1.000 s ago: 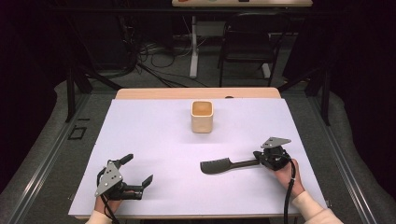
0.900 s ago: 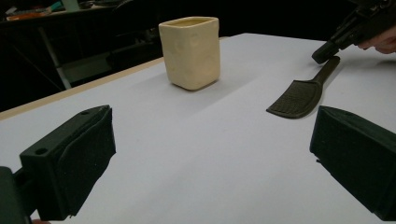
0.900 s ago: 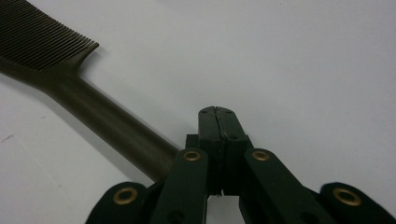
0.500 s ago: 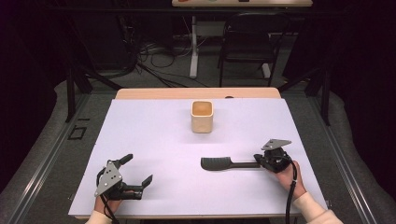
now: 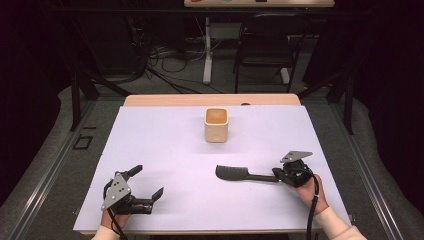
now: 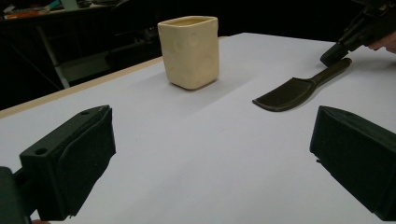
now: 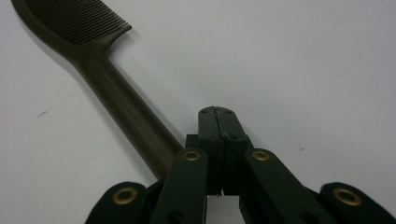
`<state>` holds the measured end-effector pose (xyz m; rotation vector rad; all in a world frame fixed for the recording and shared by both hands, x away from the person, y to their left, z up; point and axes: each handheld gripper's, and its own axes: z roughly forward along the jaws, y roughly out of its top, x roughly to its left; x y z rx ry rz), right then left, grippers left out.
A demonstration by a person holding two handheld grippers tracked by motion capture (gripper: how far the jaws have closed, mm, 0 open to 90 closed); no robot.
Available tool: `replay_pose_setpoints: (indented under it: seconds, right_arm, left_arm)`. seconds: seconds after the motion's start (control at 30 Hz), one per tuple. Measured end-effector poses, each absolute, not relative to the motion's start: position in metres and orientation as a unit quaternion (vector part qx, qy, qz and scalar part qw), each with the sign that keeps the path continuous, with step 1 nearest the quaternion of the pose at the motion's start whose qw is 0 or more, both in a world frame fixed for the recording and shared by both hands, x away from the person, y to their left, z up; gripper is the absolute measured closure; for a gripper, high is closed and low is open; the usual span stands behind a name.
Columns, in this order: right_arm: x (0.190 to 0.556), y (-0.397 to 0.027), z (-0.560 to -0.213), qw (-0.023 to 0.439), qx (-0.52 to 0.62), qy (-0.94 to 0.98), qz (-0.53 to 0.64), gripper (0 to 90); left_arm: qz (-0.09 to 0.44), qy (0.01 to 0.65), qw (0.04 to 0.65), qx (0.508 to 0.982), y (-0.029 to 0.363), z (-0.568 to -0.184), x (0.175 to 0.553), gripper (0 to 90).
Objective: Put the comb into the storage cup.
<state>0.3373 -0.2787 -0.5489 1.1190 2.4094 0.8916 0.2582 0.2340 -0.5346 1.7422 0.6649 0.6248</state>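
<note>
A dark spatula (image 5: 235, 173) lies flat on the white table cover (image 5: 165, 145), blade to the left and handle running right. My right gripper (image 5: 280, 175) rests at the handle's end. In the right gripper view its jaws (image 7: 217, 112) are shut pad to pad with nothing between them, and the spatula handle (image 7: 116, 98) passes beside and under them on the left. My left gripper (image 5: 148, 181) sits near the front left, open and holding nothing. Its view (image 6: 210, 154) looks past wide-apart jaws at a cream square cup (image 6: 189, 51), the spatula (image 6: 289, 92) and the right gripper (image 6: 343, 44).
The cream cup (image 5: 216, 125) stands upright at the middle back of the table. A wooden strip (image 5: 175, 100) edges the far side. Beyond it are a chair (image 5: 262, 45) and cables on a dark floor.
</note>
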Motion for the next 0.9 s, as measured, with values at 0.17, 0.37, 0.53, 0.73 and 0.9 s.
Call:
replay_pose_setpoints:
  seconds: [0.17, 0.37, 0.53, 0.73, 0.9]
  right_arm:
    - [0.3346, -0.2782, -0.5478, 0.164, 0.395, 0.850, 0.308, 90.0]
    - [0.3323, -0.2779, -0.5469, 0.161, 0.397, 0.851, 0.303, 90.0]
    - [0.3314, -0.2780, -0.5477, 0.154, 0.400, 0.851, 0.302, 89.1]
    - [0.3309, -0.2805, -0.5444, 0.156, 0.401, 0.849, 0.307, 71.2]
    - [0.3318, -0.2870, -0.5397, 0.165, 0.411, 0.837, 0.320, 53.1]
  left_arm:
    - [0.265, 0.281, 0.553, 0.738, 0.2342, -0.5347, 0.2584, 0.1]
    - [0.264, 0.281, 0.554, 0.738, 0.2342, -0.5347, 0.2584, 0.1]
    - [0.261, 0.282, 0.554, 0.739, 0.2336, -0.5348, 0.2585, 0.1]
    - [0.261, 0.283, 0.554, 0.738, 0.2336, -0.5347, 0.2583, 0.1]
    - [0.262, 0.282, 0.554, 0.738, 0.2336, -0.5345, 0.2582, 0.1]
